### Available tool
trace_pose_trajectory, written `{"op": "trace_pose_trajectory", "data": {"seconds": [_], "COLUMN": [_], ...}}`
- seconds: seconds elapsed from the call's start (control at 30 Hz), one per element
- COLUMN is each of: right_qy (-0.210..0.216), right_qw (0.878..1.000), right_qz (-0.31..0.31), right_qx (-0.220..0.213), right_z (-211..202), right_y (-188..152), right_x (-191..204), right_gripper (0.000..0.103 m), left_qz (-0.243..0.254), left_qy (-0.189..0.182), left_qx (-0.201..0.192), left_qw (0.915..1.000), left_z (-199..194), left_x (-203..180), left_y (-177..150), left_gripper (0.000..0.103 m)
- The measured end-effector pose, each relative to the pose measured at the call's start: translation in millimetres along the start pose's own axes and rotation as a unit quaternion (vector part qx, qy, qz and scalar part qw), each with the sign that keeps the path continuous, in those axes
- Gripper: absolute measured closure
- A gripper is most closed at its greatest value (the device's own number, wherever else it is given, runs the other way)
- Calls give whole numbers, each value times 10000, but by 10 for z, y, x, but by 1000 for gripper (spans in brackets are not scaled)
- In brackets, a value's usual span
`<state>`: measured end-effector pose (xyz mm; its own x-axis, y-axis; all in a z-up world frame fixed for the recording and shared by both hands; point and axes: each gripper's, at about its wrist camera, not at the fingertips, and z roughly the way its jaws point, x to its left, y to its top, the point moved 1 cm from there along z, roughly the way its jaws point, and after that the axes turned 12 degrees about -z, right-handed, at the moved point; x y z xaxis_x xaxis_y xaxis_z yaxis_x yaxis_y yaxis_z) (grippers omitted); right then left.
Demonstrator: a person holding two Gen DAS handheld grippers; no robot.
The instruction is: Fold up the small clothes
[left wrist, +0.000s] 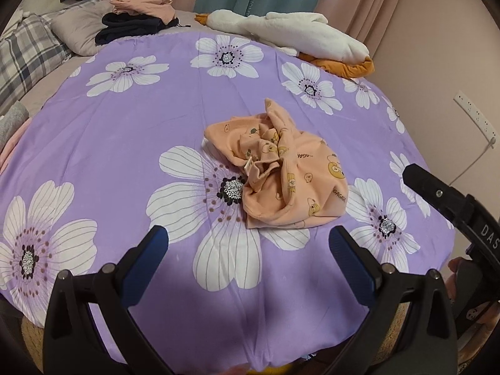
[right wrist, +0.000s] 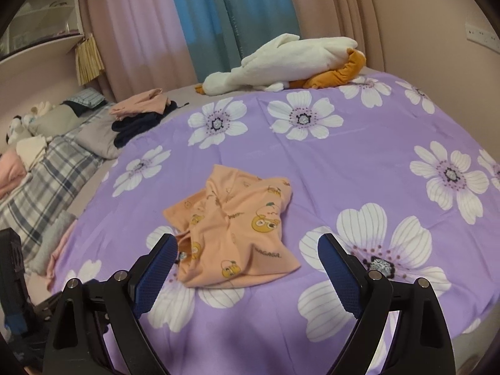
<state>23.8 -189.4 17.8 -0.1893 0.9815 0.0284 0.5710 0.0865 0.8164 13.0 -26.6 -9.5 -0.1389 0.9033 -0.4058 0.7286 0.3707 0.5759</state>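
Note:
A small peach garment [left wrist: 281, 172] printed with cartoon bears lies crumpled in a heap on the purple flowered sheet [left wrist: 125, 143]. My left gripper [left wrist: 248, 243] hovers open just short of the heap, nothing between its blue pads. In the right wrist view the same garment [right wrist: 237, 228] lies rumpled ahead. My right gripper [right wrist: 247, 253] is open and empty above the garment's near edge. The right gripper's black body [left wrist: 450, 206] shows at the right edge of the left wrist view.
A white and orange plush goose [right wrist: 290, 62] lies at the far edge of the bed. Folded peach and dark clothes [left wrist: 137, 18] sit stacked at the back left beside plaid pillows [left wrist: 28, 56]. Curtains hang behind. A wall socket strip [left wrist: 475, 115] is at the right.

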Motion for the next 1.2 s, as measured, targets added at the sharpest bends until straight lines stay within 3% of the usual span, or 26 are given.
{"op": "trace_pose_trajectory", "data": {"seconds": [0.53,1.2], "right_qy": [-95,-211], "right_qw": [9997,9993], "right_qz": [94,151], "right_qx": [181,265], "right_z": [27,30], "right_y": [-97,-129], "right_x": [3,-2], "right_gripper": [12,12], "left_qz": [327,297], "left_qy": [199,138], "left_qx": [-90,-114], "left_qw": [9992,9994], "left_z": [-52,-85], "left_x": [-145,-170], "left_y": [-136,-178], "left_gripper": [0,0]}}
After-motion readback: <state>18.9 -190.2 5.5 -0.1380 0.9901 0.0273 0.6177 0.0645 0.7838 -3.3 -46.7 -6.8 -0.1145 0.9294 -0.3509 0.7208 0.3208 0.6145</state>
